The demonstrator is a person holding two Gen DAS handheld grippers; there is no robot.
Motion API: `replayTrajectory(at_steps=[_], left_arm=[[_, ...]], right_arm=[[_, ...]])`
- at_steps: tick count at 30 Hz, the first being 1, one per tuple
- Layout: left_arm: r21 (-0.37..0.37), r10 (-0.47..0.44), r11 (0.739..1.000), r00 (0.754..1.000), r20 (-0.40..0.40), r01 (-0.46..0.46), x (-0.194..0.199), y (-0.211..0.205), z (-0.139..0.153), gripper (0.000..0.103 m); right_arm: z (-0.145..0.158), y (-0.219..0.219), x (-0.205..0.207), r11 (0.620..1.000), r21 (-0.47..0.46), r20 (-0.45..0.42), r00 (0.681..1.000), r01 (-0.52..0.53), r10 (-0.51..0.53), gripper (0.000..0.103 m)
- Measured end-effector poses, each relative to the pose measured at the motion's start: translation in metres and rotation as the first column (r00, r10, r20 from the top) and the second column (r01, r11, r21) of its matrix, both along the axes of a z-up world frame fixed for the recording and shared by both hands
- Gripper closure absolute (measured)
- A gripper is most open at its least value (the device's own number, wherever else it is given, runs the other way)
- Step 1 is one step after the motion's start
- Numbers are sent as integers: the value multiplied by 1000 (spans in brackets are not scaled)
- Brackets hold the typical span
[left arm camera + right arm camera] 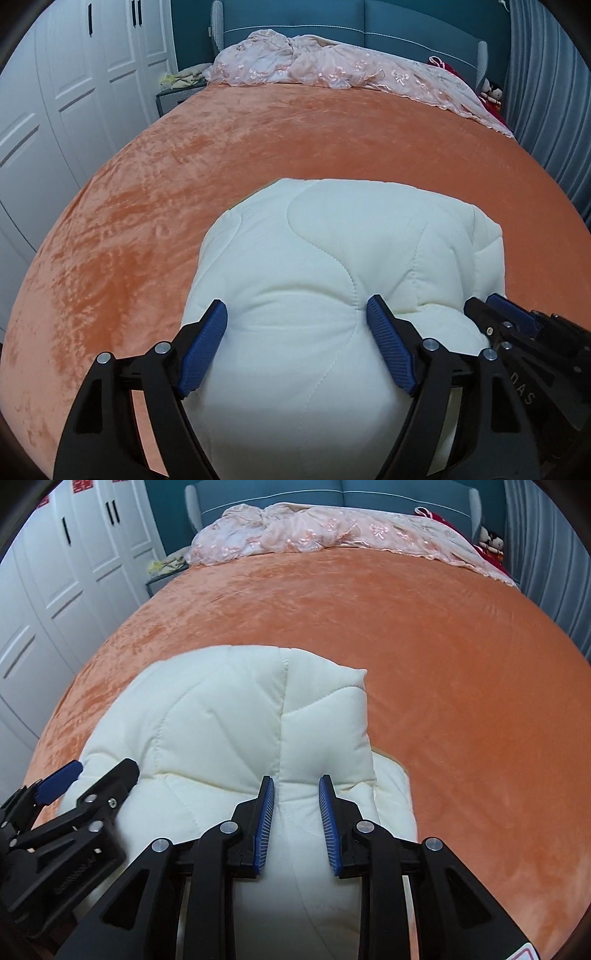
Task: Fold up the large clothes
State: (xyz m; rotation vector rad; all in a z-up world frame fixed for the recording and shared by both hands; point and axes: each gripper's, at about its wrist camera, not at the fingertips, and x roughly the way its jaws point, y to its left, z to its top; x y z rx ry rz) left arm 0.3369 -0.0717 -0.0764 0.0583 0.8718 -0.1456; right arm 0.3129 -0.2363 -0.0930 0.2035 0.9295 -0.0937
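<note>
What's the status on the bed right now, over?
Left tongs open wide, right tongs open narrower, both over the white quilt. Quilt folded into a bundle on orange bedspread. Nothing in the way.

Bedroom: big bed (258, 147) with orange velvety cover, teal padded headboard (332, 33) against a teal wall. White panelled wardrobe (74, 92) with black handles along the left, small nightstand (173, 98) with clutter beside the bed. Grey-blue curtain (546, 92) on the right, pink lacy bedspread (314, 62) bunched at the head, even indoor light.
</note>
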Motion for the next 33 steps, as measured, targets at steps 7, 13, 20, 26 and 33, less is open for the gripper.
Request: replayTrajectory(at_steps=[7,13,20,26,33], left_arm=[[-17,16,1000,998,56,-15,6,-1,-29,15],[9,17,1000,996,87,-18,8,-7,-39,14],[16,24,1000,993,118,-26,8,-9,-45,12],[22,26,999,991,129,-29,8,-9,-48,12],[38,30,999,991,129,-36,10,-12,-48,12]], right_arm=[[-24,3,-1,1000,-16,82,996,19,-18,79],[-32,1,1,1000,-12,112,993,25,-24,79],[-37,2,0,999,-15,138,990,30,-27,79],[-39,3,-2,999,-20,151,988,32,-29,79],[-37,4,0,999,-25,138,990,32,-29,79]])
